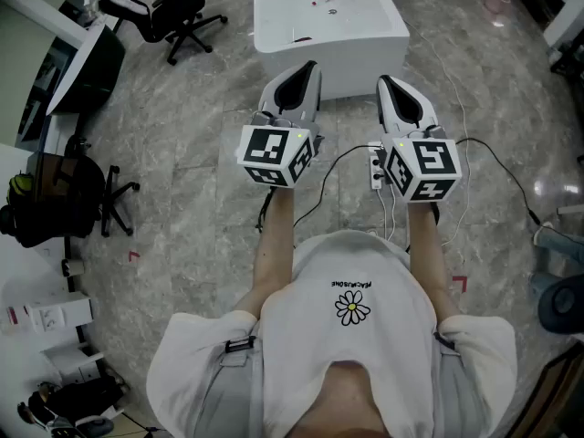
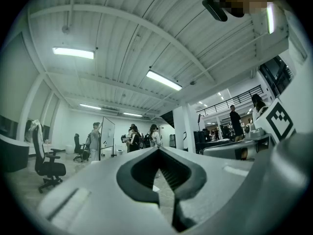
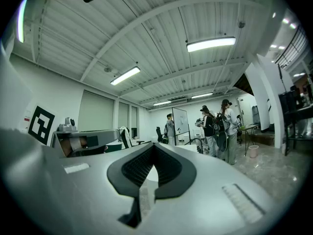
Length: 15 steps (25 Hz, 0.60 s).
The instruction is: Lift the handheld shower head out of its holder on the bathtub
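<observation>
Approach step: with left tongs [image 1: 308, 67] and right tongs [image 1: 383, 82] both clenched empty, advance level to bathtub [image 1: 365, 39], open one before reaching shower head.

The person wears a white T-shirt [image 1: 351, 354], daisy [image 1: 352, 308] print on the chest, grey trousers [image 1: 224, 395]. Now the left gripper [image 1: 308, 69] and right gripper [image 1: 385, 82]: white shells, black ribbed pads [image 2: 173, 174], each with a black-and-white marker cube [image 1: 276, 156] at six o'clock.

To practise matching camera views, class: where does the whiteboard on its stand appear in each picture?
Head view: not in it.
Left gripper view: whiteboard, left of centre.
Right gripper view: whiteboard, right of centre.
Shared landmark: group of people just right of it.
</observation>
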Tool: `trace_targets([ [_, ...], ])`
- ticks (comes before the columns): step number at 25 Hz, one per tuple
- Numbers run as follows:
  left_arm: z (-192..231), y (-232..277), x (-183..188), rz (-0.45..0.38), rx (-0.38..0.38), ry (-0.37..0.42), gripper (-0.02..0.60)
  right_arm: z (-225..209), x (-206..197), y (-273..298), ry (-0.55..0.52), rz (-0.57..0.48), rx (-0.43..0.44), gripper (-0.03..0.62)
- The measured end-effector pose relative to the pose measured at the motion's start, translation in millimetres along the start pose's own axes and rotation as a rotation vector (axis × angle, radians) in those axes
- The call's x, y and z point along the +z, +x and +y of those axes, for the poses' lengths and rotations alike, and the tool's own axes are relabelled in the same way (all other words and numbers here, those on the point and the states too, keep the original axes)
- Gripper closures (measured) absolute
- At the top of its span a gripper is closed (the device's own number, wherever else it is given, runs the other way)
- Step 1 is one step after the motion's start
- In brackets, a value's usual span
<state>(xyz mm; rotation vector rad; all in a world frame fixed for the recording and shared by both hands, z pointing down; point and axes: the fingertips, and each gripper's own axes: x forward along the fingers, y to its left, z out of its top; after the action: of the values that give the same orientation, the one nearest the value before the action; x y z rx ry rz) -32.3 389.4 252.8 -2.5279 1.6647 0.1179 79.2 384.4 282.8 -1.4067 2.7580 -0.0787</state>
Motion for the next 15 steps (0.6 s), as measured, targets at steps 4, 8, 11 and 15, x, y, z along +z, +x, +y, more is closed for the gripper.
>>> trace_targets([
  [4,-3,0,-2,-0.005,-0.006,-0.002,0.581,-2,-5,-4,-0.022,0.002,-0.003,0.572],
  [8,-6,7,2,-0.013,-0.015,-0.012,0.581,-10,-3,-9,0.023,-0.021,-0.003,0.571],
  [11,-11,13,1,-0.017,-0.031,-0.014,0.581,-19,3,-16,0.062,-0.067,-0.005,0.571],
  [15,-19,19,-2,-0.011,-0.047,-0.016,0.581,-16,2,-18,0.002,0.002,0.057,0.491],
])
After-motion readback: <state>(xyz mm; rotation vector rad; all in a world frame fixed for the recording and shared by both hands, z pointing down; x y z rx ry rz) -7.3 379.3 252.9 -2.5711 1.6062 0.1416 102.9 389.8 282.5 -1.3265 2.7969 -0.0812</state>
